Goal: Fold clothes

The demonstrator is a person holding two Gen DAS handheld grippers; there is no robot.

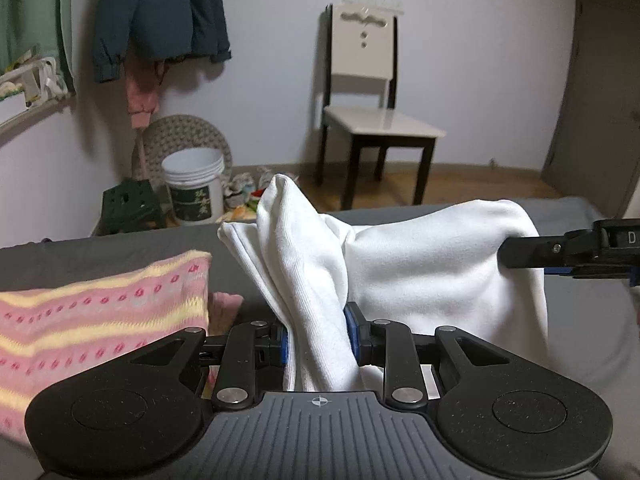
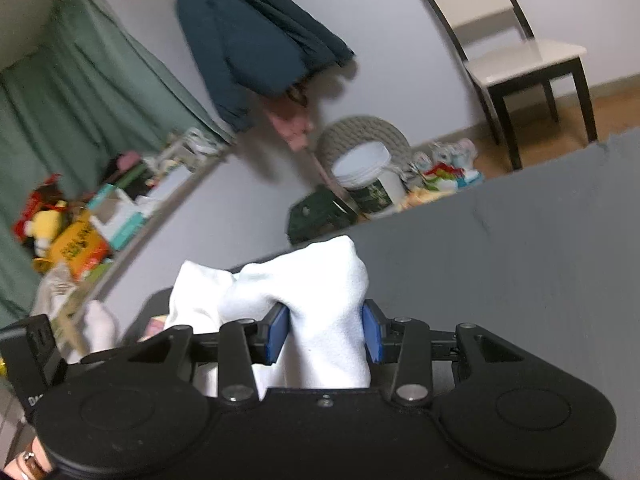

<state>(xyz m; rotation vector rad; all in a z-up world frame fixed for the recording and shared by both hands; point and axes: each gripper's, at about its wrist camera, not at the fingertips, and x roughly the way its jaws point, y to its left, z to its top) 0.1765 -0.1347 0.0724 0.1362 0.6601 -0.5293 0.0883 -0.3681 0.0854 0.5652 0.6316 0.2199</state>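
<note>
Currently we hold the white garment (image 1: pixel 420 264) raised above the grey bed (image 1: pixel 580 320), its long axis spanning sideways between both tools. The left gripper (image 1: pixel 318 336) pinches one bunched end; the right gripper (image 2: pixel 326 334) pinches the other.

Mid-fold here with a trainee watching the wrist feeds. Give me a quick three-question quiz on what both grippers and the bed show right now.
1. True or false: the left gripper is open and empty.
2. What does the right gripper clamp? A) white garment B) blue jacket C) bucket
3. Fill in: the striped pink and yellow knit lies on the grey ____.

Key: 1 false, it is shut on the white garment; 2 A; 3 bed.
</note>
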